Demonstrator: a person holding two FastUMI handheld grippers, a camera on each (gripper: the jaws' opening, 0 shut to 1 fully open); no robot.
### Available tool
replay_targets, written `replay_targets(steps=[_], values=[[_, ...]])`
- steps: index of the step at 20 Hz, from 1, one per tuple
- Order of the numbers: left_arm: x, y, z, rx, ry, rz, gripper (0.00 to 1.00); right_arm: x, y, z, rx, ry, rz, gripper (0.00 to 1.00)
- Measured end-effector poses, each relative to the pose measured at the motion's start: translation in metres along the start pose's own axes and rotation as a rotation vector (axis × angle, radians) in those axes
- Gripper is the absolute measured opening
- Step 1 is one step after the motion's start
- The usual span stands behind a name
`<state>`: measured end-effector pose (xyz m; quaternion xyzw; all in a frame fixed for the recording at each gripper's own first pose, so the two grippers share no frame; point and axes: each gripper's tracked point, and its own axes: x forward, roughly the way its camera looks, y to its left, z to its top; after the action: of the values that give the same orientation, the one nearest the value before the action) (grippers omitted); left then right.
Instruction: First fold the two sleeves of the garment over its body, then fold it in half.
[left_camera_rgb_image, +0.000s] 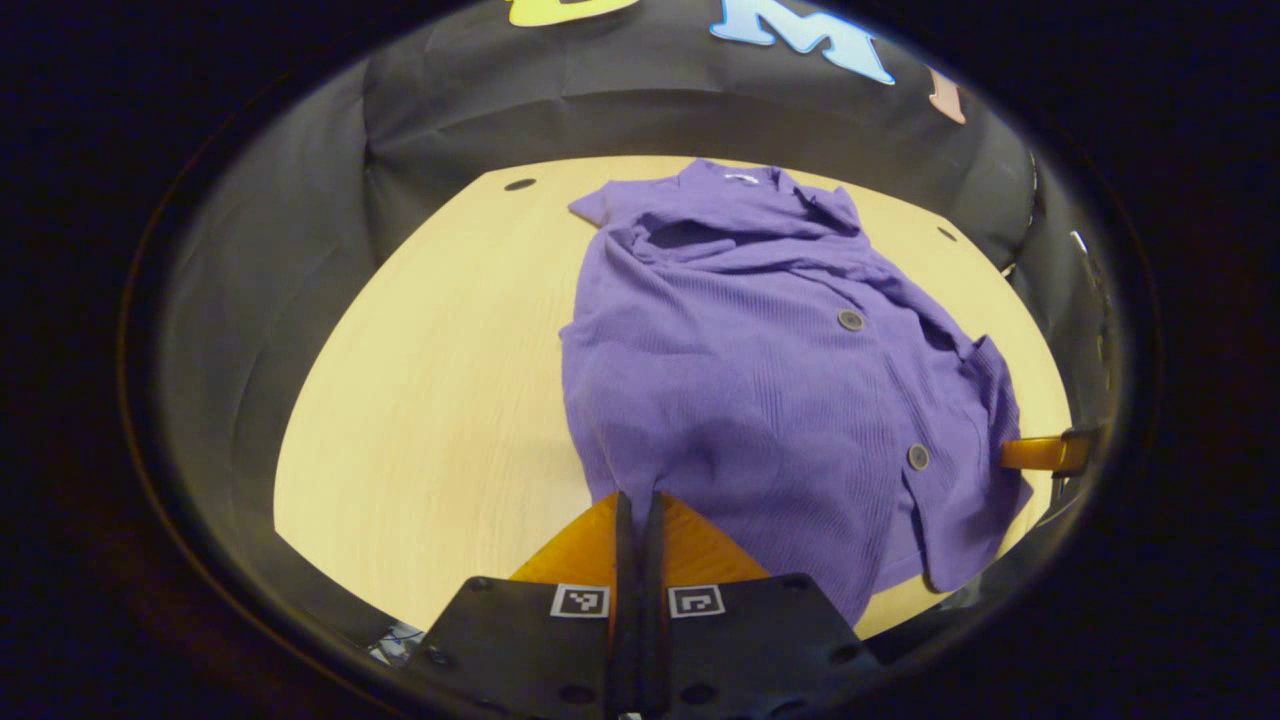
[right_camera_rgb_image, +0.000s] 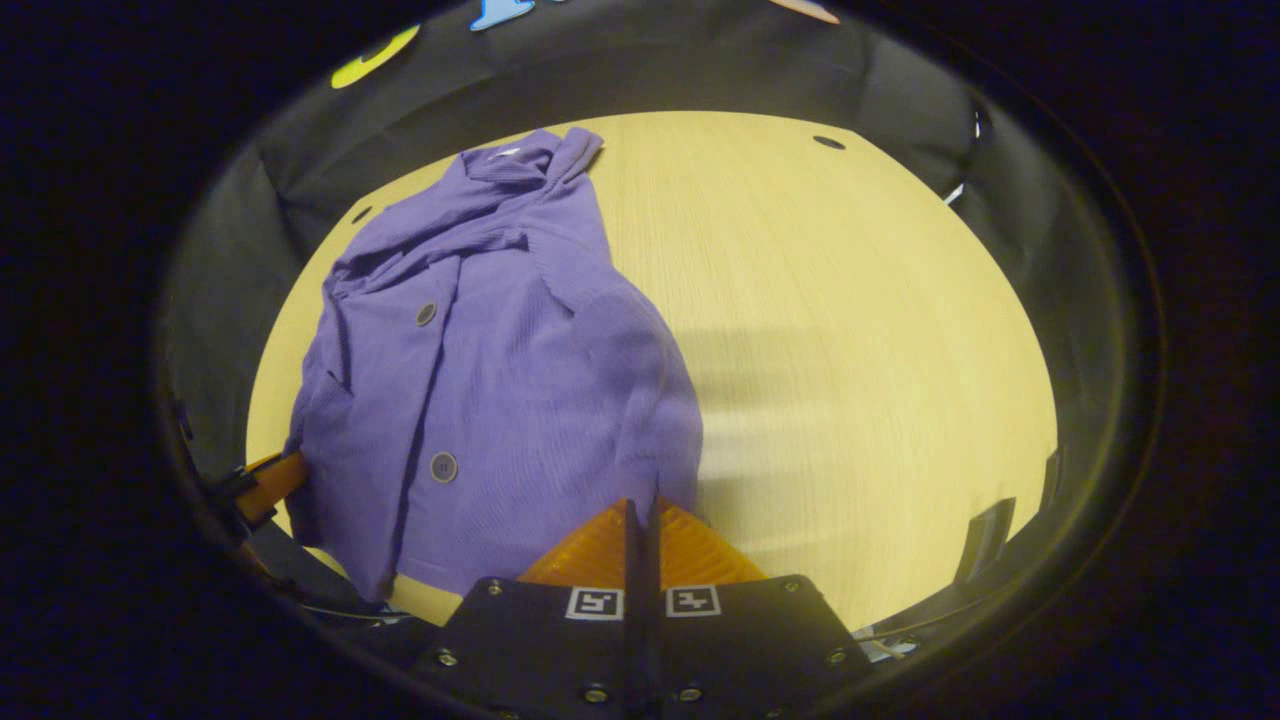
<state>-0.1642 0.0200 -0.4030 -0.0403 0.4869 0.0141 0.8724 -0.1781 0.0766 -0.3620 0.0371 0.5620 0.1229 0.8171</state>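
Observation:
A purple ribbed garment (left_camera_rgb_image: 760, 380) with round buttons (left_camera_rgb_image: 851, 320) lies lengthwise on the pale wooden table (left_camera_rgb_image: 440, 380), its collar (left_camera_rgb_image: 740, 180) at the far end. My left gripper (left_camera_rgb_image: 637, 497) is shut on the near left corner of its hem. In the right gripper view the garment (right_camera_rgb_image: 500, 380) stretches away to the left, and my right gripper (right_camera_rgb_image: 641, 503) is shut on the near right corner of the hem. Each view catches the other gripper beside the cloth's far edge: the right gripper (left_camera_rgb_image: 1040, 452) and the left gripper (right_camera_rgb_image: 270, 482). The near hem sags between them.
Black cloth walls close in the table on all sides. Small dark holes (left_camera_rgb_image: 519, 184) (right_camera_rgb_image: 828, 142) mark the tabletop near its far corners. Bare wood (right_camera_rgb_image: 850, 350) spreads to the right of the garment.

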Motion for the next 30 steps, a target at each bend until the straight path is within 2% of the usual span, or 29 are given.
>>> replay_targets(steps=[3, 7, 13, 19, 22, 23, 24, 26, 30], values=[[0.0, -0.001, 0.043, -0.015, -0.062, -0.006, 0.06, -0.002, 0.018, 0.039, -0.016, -0.067, 0.036, 0.01], [0.01, -0.007, 0.115, -0.045, -0.147, -0.018, 0.07, -0.004, 0.047, 0.138, -0.055, -0.212, 0.1, 0.01], [0.038, -0.001, 0.19, -0.081, -0.214, -0.007, 0.07, 0.004, 0.059, 0.237, -0.078, -0.334, 0.122, 0.01], [0.082, 0.007, 0.272, -0.101, -0.263, -0.002, 0.07, 0.024, 0.064, 0.32, -0.055, -0.406, 0.132, 0.01], [0.11, 0.006, 0.313, -0.128, -0.288, -0.009, 0.07, 0.04, 0.062, 0.365, -0.029, -0.449, 0.124, 0.0], [0.118, 0.006, 0.324, -0.134, -0.296, -0.012, 0.07, 0.048, 0.06, 0.378, -0.02, -0.458, 0.121, 0.04], [0.137, 0.005, 0.342, -0.145, -0.303, -0.014, 0.07, 0.062, 0.059, 0.394, -0.007, -0.465, 0.115, 0.0], [0.172, 0.013, 0.371, -0.122, -0.329, -0.009, 0.07, 0.092, 0.056, 0.421, 0.024, -0.48, 0.102, 0.0], [0.219, 0.006, 0.392, -0.109, -0.343, -0.02, 0.06, 0.136, 0.048, 0.441, 0.055, -0.481, 0.074, 0.0]])
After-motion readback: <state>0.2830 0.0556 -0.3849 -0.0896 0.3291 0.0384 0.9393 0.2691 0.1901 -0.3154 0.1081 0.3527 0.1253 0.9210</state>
